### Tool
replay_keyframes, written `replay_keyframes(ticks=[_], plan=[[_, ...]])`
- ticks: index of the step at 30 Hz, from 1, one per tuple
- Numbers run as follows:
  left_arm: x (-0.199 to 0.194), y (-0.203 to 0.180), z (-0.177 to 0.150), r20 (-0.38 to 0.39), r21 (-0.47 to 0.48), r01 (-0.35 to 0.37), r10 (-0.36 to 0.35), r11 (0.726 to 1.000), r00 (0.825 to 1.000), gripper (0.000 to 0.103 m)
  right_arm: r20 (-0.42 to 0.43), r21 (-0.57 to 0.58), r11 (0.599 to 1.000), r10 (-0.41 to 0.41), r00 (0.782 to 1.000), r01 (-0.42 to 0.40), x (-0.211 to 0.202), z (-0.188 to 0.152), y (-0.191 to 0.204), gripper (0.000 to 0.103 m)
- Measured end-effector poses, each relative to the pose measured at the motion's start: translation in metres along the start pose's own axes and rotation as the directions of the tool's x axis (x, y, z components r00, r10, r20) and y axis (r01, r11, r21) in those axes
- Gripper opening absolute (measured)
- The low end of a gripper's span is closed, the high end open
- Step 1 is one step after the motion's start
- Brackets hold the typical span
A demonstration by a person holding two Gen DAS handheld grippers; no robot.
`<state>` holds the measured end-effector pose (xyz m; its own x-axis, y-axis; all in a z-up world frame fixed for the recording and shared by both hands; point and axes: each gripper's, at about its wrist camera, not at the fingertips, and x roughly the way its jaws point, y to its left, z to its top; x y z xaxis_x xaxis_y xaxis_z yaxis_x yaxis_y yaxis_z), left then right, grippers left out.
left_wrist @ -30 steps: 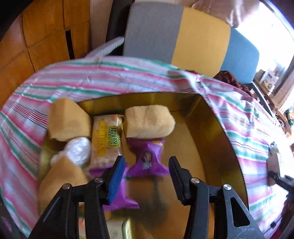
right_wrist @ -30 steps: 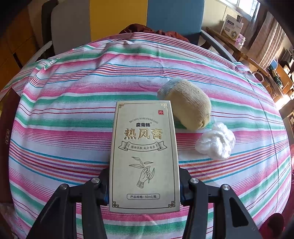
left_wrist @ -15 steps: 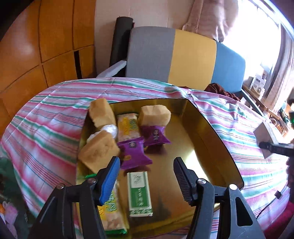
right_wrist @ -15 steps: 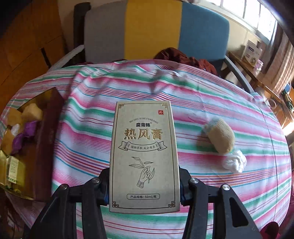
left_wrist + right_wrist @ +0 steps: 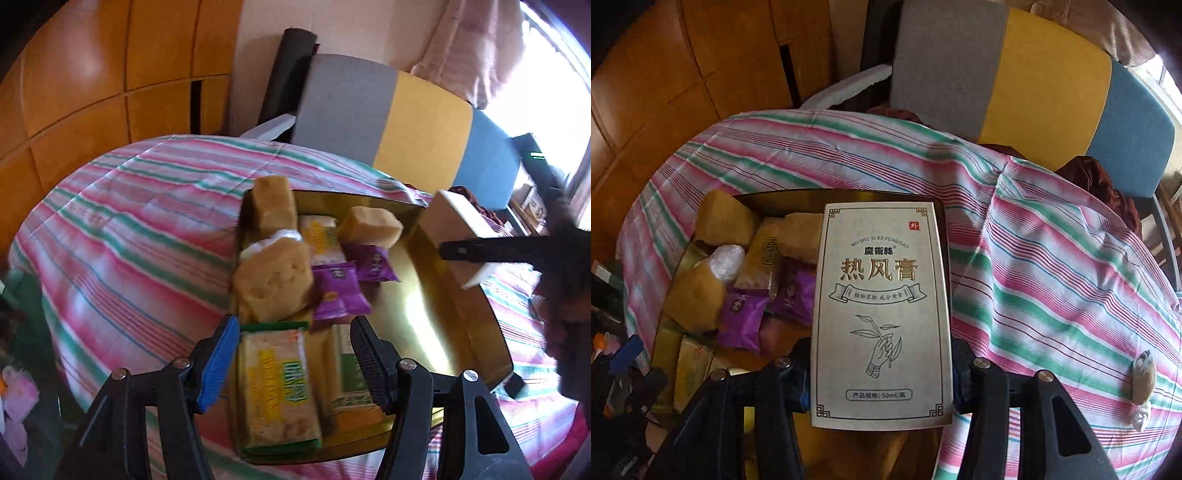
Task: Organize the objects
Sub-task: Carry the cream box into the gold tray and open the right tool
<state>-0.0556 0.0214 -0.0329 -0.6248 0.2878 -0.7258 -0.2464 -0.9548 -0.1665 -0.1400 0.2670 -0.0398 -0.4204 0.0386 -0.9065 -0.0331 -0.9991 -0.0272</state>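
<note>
Striped cloth (image 5: pixel 140 236) covers the desk, where a gold tray (image 5: pixel 436 325) holds three sponges (image 5: pixel 273 286), two purple packets (image 5: pixel 338 295) and cracker packs, while the right gripper (image 5: pixel 882 373) clamps an ointment box (image 5: pixel 882 314) above the tray's right side and the left gripper (image 5: pixel 291 360) hovers with fingers apart.

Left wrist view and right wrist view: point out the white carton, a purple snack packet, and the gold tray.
white carton (image 5: pixel 882 314), right wrist view, printed front face.
purple snack packet (image 5: pixel 338 291), left wrist view, packet middle.
gold tray (image 5: pixel 424 295), left wrist view, bare floor.
</note>
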Motion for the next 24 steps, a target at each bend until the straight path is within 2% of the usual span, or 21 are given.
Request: replay_keyframes(ticks=[5, 8, 14, 18, 24], plan=[[0.003, 0.015, -0.002, -0.009, -0.041, -0.008, 0.008, 0.999, 1.0, 0.066, -0.056, 0.002, 0.996, -0.09, 0.994, 0.09, 0.04, 0.02, 0.009, 0.052], [0.005, 0.019, -0.003, -0.017, -0.053, -0.006, 0.005, 0.999, 1.0, 0.067, -0.06, 0.004, 0.997, -0.082, 0.995, 0.082, 0.045, 0.021, 0.007, 0.059], [0.005, 0.018, -0.004, -0.012, -0.046, -0.009, 0.008, 0.999, 1.0, 0.067, 0.033, 0.043, 0.999, -0.019, 0.999, 0.018, 0.019, 0.008, -0.002, 0.062], [0.001, 0.012, -0.004, -0.001, -0.028, -0.013, 0.013, 1.0, 1.0, 0.067, 0.102, 0.062, 0.998, 0.013, 0.995, -0.02, -0.005, -0.007, -0.009, 0.062], [-0.007, -0.005, -0.004, 0.013, 0.024, -0.017, 0.017, 1.0, 1.0, 0.069, 0.168, 0.069, 0.997, 0.005, 0.986, -0.017, -0.037, -0.038, -0.025, 0.062]])
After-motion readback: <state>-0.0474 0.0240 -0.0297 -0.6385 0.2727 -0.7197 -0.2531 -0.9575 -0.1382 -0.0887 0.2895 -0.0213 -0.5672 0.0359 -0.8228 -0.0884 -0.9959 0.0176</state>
